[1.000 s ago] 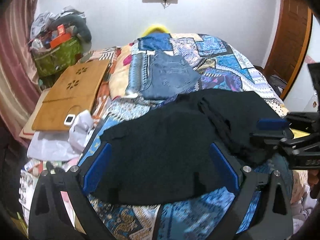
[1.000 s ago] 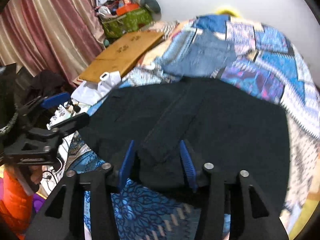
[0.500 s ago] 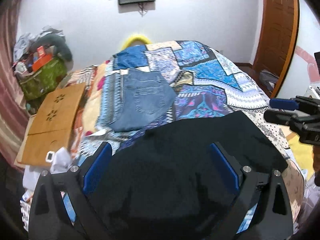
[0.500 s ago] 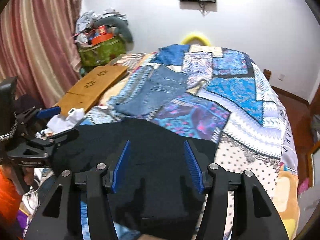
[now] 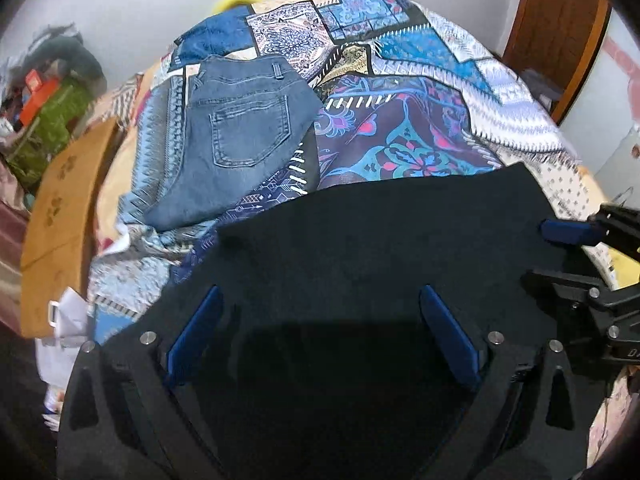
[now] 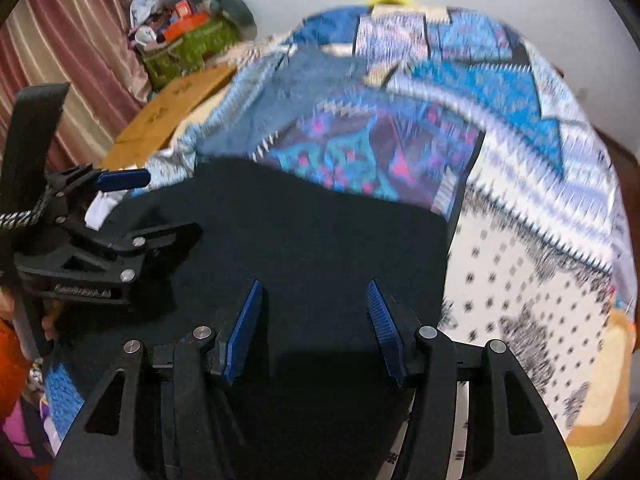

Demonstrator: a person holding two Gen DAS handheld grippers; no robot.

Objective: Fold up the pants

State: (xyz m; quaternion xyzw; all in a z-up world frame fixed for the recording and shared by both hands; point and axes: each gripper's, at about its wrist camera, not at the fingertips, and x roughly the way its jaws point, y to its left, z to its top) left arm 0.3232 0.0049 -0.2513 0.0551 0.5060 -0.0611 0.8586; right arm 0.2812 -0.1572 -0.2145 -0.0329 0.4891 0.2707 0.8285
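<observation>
Lying flat on the patchwork bedspread [image 5: 420,92], the black pants [image 5: 380,248] spread under and ahead of both grippers as a broad dark slab. Beyond the left gripper [image 5: 322,332] and off to the left of its fingers, a wooden board [image 5: 60,208] lies at the bed's edge, and folded blue jeans [image 5: 240,136] rest farther up the bed. This gripper's blue-padded fingers [image 5: 192,336] stand wide apart over the black cloth, pressing on nothing. The right gripper [image 6: 314,328] sits to its right, pointing down at the same cloth near its right-hand edge; its fingers [image 6: 244,328] are partly apart with dark fabric showing between them, the pads clamping nothing. Right of those fingers, bare dotted bedspread shows.
</observation>
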